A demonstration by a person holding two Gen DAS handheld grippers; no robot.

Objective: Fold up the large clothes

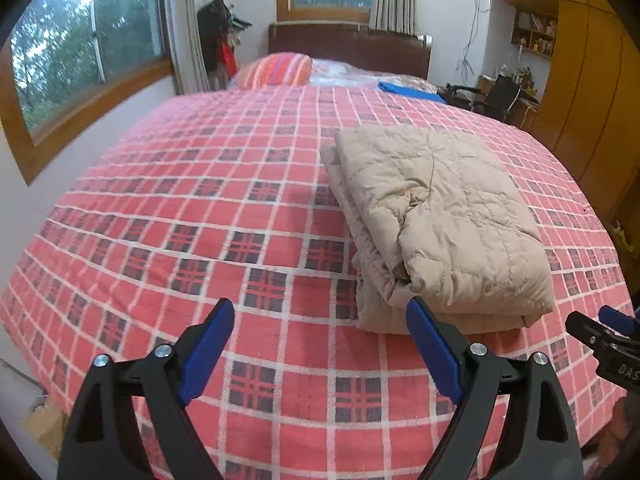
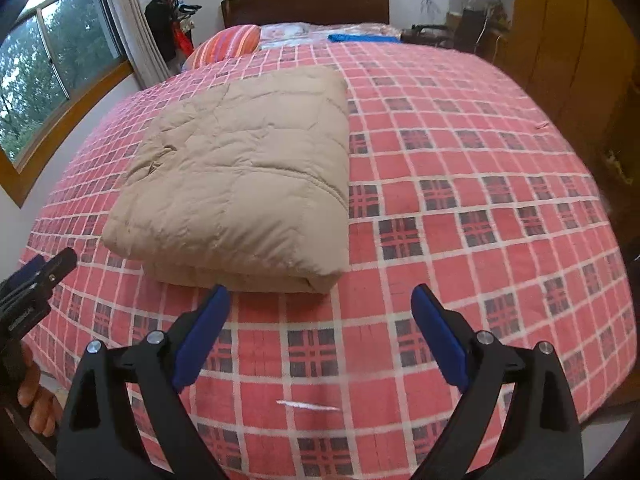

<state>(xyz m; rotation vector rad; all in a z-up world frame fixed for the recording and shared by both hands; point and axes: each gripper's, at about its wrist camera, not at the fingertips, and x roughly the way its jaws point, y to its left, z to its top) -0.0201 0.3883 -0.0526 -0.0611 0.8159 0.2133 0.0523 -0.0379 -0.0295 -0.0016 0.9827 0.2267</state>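
Note:
A beige quilted jacket (image 1: 436,220) lies folded into a thick rectangle on the red plaid bed cover (image 1: 200,208). In the right wrist view the same folded jacket (image 2: 240,176) sits left of centre, its near edge just past the fingertips. My left gripper (image 1: 320,312) is open and holds nothing; its right fingertip is close to the bundle's near left corner. My right gripper (image 2: 320,300) is open too, with nothing between its blue pads, just short of the bundle's near edge. Each gripper shows at the edge of the other's view: the right one (image 1: 604,340), the left one (image 2: 36,276).
A striped orange pillow (image 1: 276,70) and a blue cloth (image 1: 408,90) lie by the dark headboard (image 1: 352,50). Windows (image 1: 80,40) line the left wall, wooden wardrobes (image 1: 592,100) the right. A small white scrap (image 2: 308,406) lies on the cover near me. A hand (image 2: 34,400) shows at lower left.

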